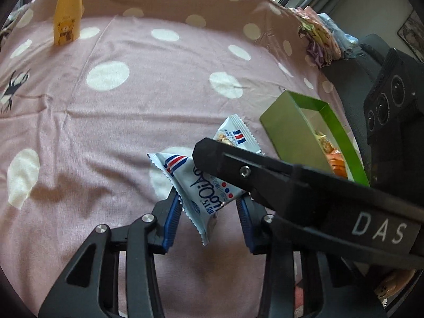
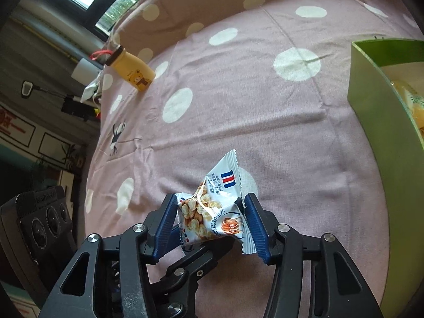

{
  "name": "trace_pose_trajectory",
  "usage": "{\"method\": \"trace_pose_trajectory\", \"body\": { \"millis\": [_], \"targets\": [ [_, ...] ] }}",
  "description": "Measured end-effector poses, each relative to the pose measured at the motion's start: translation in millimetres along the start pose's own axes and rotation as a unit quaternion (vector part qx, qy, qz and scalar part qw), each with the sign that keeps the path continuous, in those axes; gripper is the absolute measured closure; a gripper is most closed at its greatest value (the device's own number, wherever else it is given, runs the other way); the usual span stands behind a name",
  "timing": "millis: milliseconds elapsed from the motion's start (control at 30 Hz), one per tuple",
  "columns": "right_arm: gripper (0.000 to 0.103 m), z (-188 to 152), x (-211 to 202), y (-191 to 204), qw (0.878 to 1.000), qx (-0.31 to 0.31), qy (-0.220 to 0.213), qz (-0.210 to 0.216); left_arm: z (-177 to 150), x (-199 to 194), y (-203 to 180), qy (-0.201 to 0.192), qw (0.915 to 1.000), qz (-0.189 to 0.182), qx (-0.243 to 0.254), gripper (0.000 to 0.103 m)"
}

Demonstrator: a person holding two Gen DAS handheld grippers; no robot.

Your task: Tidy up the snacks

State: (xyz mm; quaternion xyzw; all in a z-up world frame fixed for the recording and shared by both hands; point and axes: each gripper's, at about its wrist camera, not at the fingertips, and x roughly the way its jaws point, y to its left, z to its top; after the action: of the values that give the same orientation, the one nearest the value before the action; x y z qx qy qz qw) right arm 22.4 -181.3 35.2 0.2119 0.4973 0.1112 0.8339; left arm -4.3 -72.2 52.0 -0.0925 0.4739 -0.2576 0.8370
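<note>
A white-and-blue snack packet (image 1: pixel 196 190) with a red, white and blue flag mark hangs over the pink dotted bedspread (image 1: pixel 111 111). My left gripper (image 1: pixel 209 198) is shut on it, both blue pads against its sides. One black finger (image 1: pixel 233 167) of my right gripper lies across its top, and a further flagged piece of wrapper (image 1: pixel 238 132) shows behind that finger. In the right wrist view my right gripper (image 2: pixel 210 201) is shut on a packet (image 2: pixel 209 209) printed with corn kernels. I cannot tell whether both hold one packet or two. Left gripper fingers (image 2: pixel 201 262) reach in beneath it.
An open green box (image 1: pixel 286 127) holding snacks stands right of the grippers, its wall (image 2: pixel 376 100) close to the right one. A yellow bear bottle (image 1: pixel 66 18) stands far off by the pillow, also in the right wrist view (image 2: pixel 132 71). Crumpled cloth (image 1: pixel 320 39) lies at the bed's edge.
</note>
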Motion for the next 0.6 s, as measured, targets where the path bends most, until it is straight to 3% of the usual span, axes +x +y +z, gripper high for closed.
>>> {"method": "trace_pose_trajectory", "body": {
  "millis": [300,467,600],
  "targets": [
    [0.048,-1,-110,-21,0.988,0.02,-0.152,-0.011,12,-12,-93,-0.06,0.9905,-0.057,0.11,0.064],
    [0.048,-10,-154,-60,0.975,0.074,-0.208,-0.033,14,12,-140,-0.035,0.9822,-0.093,0.16,0.064],
    [0.048,-18,-173,-92,0.965,0.12,-0.227,-0.06,11,33,-168,-0.017,0.9782,-0.102,0.18,0.059]
  ]
}}
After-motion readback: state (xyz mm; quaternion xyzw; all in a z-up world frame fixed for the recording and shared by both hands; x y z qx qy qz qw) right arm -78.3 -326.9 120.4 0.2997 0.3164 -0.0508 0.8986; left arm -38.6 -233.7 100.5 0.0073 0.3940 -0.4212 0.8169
